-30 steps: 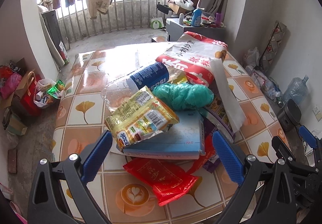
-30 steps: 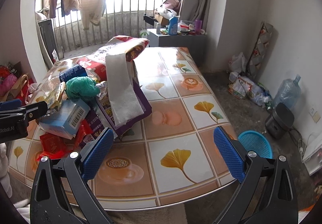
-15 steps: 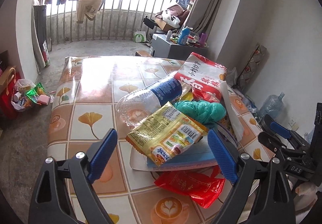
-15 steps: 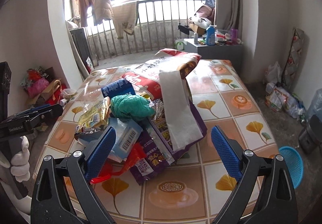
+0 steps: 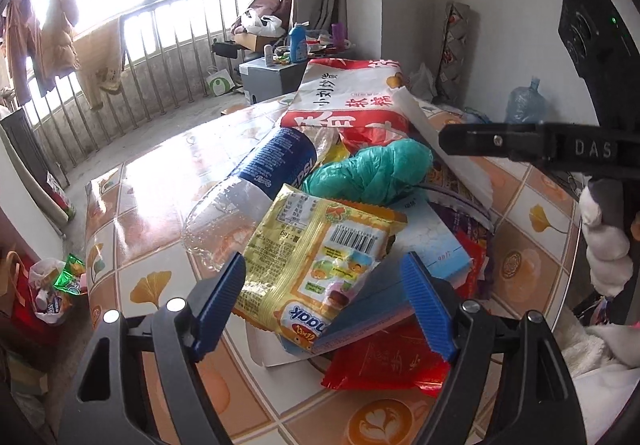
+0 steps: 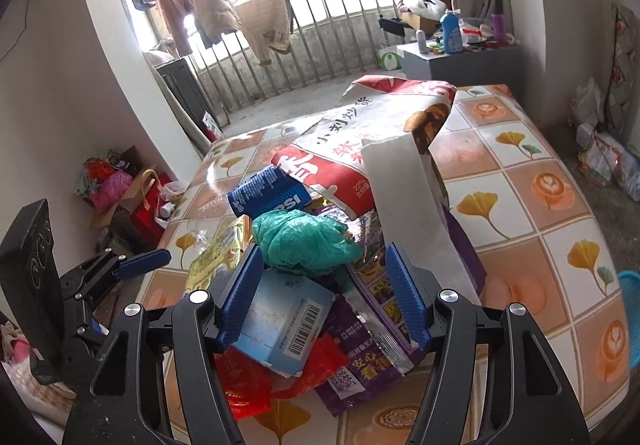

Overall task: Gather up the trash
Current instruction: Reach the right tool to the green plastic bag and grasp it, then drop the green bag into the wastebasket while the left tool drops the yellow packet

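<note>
A pile of trash lies on the tiled table (image 5: 152, 213). My left gripper (image 5: 324, 301) is open, its blue pads on either side of a yellow snack packet (image 5: 320, 249) that lies on a light blue box (image 5: 436, 245). A clear Pepsi bottle (image 5: 256, 181), a green plastic bag (image 5: 372, 169), a red wrapper (image 5: 384, 361) and a big red-and-white sack (image 5: 352, 97) lie around it. My right gripper (image 6: 326, 297) is open over the blue box (image 6: 284, 321), just below the green bag (image 6: 304, 241). A purple packet (image 6: 372, 361) and a white paper strip (image 6: 408, 205) lie beside it.
The right gripper's arm (image 5: 532, 149) crosses the upper right of the left wrist view, and the left gripper (image 6: 140, 265) shows at the left of the right wrist view. A blue basket (image 6: 630, 321) stands on the floor right of the table. Bags (image 6: 116, 185) lie on the floor at left.
Both grippers have moved in close to the pile. The left one now straddles the yellow packet, the right one hangs over the blue box and green bag. Both jaws have narrowed.
</note>
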